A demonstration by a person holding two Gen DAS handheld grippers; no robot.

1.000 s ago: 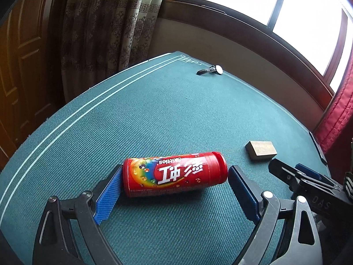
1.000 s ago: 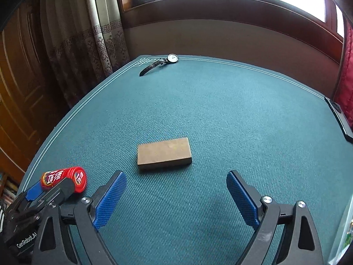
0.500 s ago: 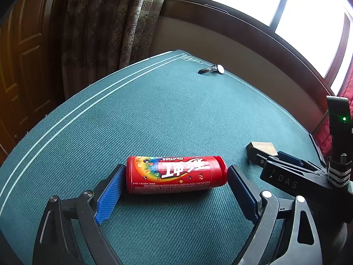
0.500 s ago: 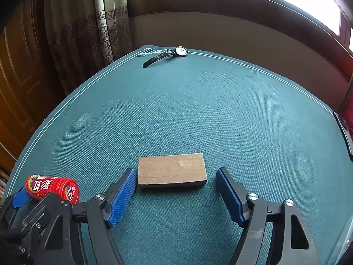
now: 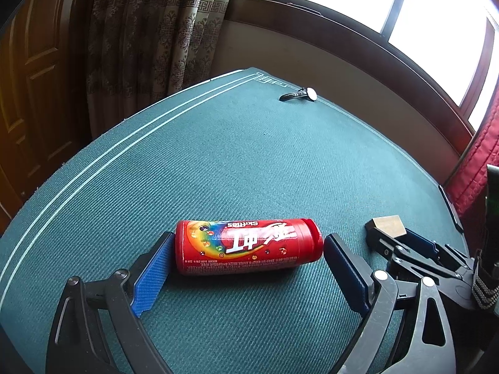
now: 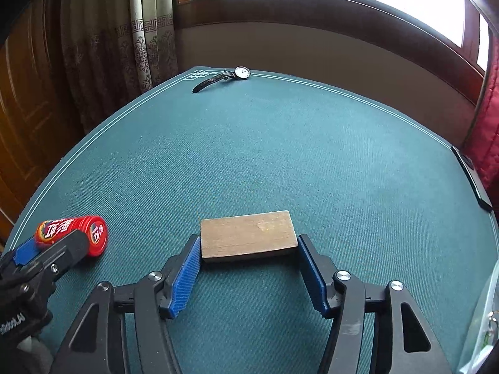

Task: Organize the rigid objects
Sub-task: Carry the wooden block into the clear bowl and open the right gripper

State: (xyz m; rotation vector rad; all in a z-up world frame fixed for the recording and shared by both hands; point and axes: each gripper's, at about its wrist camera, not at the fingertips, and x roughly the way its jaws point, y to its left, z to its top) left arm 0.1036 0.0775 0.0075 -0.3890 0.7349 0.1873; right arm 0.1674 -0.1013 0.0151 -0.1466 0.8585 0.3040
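Surface: desk covered in ribbed teal-green cloth (image 6: 312,162), edged with thin white border lines and a knot motif at the far corner. Room: patterned beige curtain (image 6: 124,46) at the left, dark brown wooden panelling (image 5: 34,71) beyond it, a bright window with a dark wooden frame (image 6: 312,3) along the far wall, and red quilted fabric (image 6: 486,137) at the right edge.

Item 1: red cylindrical Skittles candy tube (image 5: 248,246), lying on its side on the near part of the desk. It sits crosswise between the 2 blue-padded fingers of the left tool (image 5: 246,268). The left pad appears to be against the tube's flat base; the right pad stands just clear of the rounded cap. Jaws wide and opening; the tube is not clamped.

Item 2: flat rectangular brown wooden block (image 6: 248,238), lying flat on the desk, to the right of the candy tube. It sits between the 2 blue pads of the right tool (image 6: 248,268), long sides facing toward and away from the camera. The jaws are closing, and both pads appear to meet the block's short ends.

Item 3: wristwatch with white dial and dark strap (image 6: 229,76), lying at the far edge of the desk, well apart from both tools.

Item 4: dark flat object (image 6: 471,177), at the desk's right edge; kind cannot be told.
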